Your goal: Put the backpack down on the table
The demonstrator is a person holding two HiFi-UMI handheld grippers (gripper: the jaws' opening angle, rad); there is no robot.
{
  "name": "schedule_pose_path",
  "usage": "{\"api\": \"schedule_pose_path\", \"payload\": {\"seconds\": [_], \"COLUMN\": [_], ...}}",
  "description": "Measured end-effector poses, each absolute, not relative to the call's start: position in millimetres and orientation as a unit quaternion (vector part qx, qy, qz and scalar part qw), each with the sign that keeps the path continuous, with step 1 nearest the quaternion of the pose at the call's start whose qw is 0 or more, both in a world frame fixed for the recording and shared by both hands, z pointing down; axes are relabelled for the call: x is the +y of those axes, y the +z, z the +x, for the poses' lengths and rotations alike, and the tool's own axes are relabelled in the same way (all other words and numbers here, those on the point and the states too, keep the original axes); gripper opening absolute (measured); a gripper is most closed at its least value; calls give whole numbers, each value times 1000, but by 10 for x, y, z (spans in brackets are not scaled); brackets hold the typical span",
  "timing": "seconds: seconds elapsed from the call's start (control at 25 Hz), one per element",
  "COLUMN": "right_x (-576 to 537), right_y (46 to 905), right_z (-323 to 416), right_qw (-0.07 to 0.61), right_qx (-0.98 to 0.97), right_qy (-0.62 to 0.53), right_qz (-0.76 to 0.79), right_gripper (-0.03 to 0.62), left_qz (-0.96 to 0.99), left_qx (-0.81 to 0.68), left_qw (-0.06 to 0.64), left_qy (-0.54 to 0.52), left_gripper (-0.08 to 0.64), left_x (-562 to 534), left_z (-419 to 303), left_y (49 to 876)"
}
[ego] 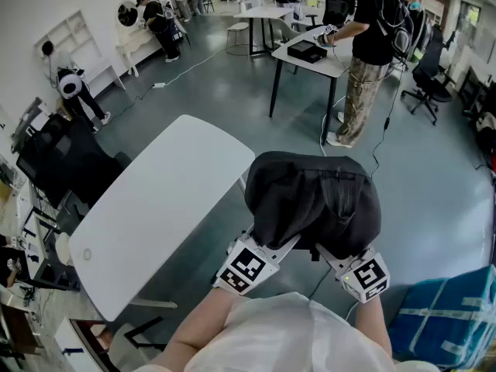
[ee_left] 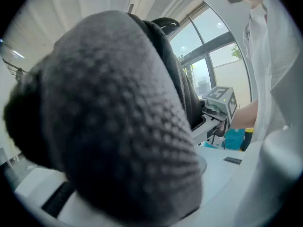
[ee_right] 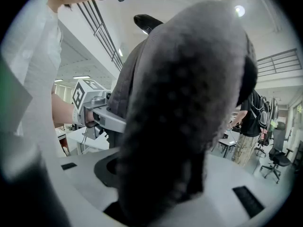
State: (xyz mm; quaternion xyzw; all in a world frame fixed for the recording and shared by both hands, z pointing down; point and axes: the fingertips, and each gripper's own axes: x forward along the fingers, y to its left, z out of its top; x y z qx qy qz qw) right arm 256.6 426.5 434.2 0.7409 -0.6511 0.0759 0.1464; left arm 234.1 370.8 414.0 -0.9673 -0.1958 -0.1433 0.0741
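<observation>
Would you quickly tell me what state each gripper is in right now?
Left gripper: closed on the backpack.
Right gripper: closed on the backpack too.

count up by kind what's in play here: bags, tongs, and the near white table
backpack: 1
tongs: 2, the left tongs and the right tongs, both clamped on the backpack
table: 1
total: 4
</observation>
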Motion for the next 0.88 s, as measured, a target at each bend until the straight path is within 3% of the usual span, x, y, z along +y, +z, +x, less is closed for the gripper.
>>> {"api": "schedule_pose_path", "payload": {"seconds": [0.88], "right_x": [4250], "right_y": [4335], "right_z": [2441], "right_qw": [135], "right_qx": [-653], "right_qy": [78], "right_qz": [741], "right_gripper": [198], "left_qz": [-967], "left_qx": [-197], "left_qw": [76], "left_qy": [-141], "left_gripper": [140], "left_x": [3698], "left_z": [2221], "left_y": [4145]}}
